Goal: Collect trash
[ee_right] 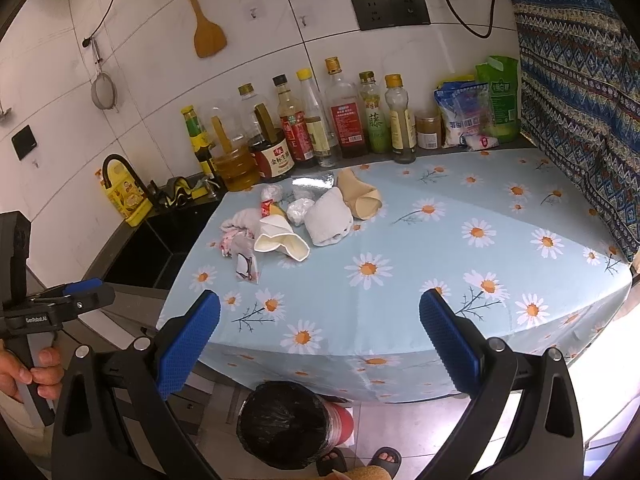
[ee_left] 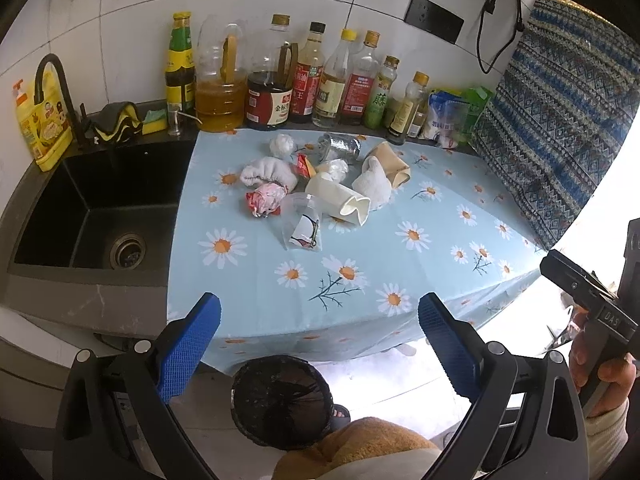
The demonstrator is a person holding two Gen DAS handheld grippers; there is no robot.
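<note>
A heap of trash lies on the daisy tablecloth [ee_left: 360,292]: a crushed white paper cup [ee_left: 340,199] [ee_right: 280,240], a brown paper cup [ee_left: 390,160] [ee_right: 360,196], crumpled white tissues [ee_left: 268,174] [ee_right: 329,220], a red-and-white wrapper [ee_left: 266,198], a clear plastic bag [ee_left: 304,232] [ee_right: 246,266] and a foil piece [ee_left: 340,146]. A bin lined with a black bag [ee_left: 280,400] [ee_right: 288,424] stands on the floor in front of the table. My left gripper [ee_left: 320,344] is open and empty, held back from the table above the bin. My right gripper [ee_right: 320,340] is likewise open and empty.
Sauce and oil bottles [ee_left: 280,76] [ee_right: 312,120] line the back wall. A black sink [ee_left: 96,208] with a faucet lies left of the table. A patterned cloth [ee_left: 560,112] [ee_right: 580,100] hangs at the right. The person's sandalled feet [ee_right: 360,458] stand near the bin.
</note>
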